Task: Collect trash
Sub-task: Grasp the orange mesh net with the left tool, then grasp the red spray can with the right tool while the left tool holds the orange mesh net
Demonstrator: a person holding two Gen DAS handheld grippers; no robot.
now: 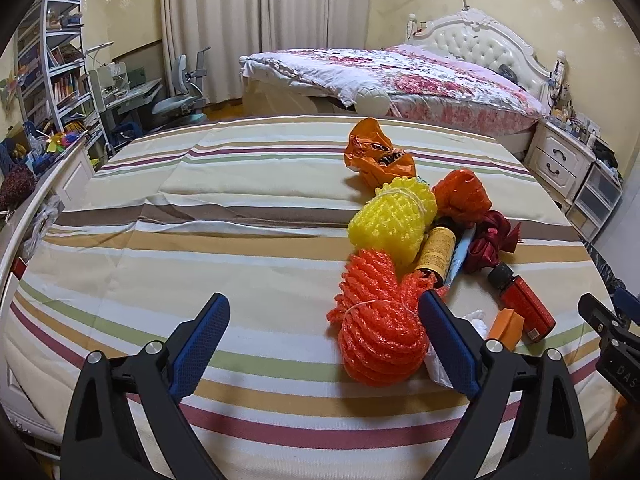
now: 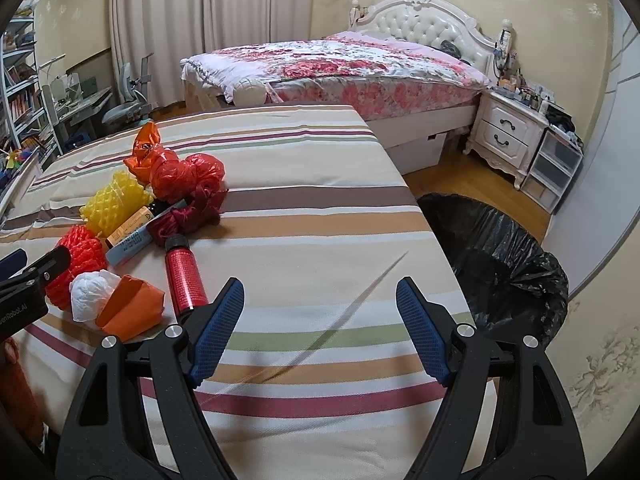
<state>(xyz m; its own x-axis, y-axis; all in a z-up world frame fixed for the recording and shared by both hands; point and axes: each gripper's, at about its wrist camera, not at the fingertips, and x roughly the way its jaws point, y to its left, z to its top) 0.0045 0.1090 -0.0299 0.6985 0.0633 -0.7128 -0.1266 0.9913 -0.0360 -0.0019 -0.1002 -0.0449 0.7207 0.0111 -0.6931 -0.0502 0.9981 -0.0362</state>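
A pile of trash lies on the striped bed sheet (image 1: 248, 240). It includes an orange foam net (image 1: 376, 328), a yellow foam net (image 1: 392, 216), a red bottle (image 1: 524, 304), an orange box (image 1: 506, 326) and crumpled orange and red bags. My left gripper (image 1: 325, 300) is open. The orange foam net sits between its fingers, close to the right one, and the left finger stands well clear. My right gripper (image 2: 320, 284) is open over bare sheet. The red bottle (image 2: 184, 276) lies just beside its left finger.
A bin with a black liner (image 2: 500, 256) stands on the wooden floor at the bed's right edge. Beyond are a floral bed (image 2: 360, 64), a white nightstand (image 2: 504, 132) and plastic drawers. A bookshelf and desk (image 1: 60, 80) fill the left side.
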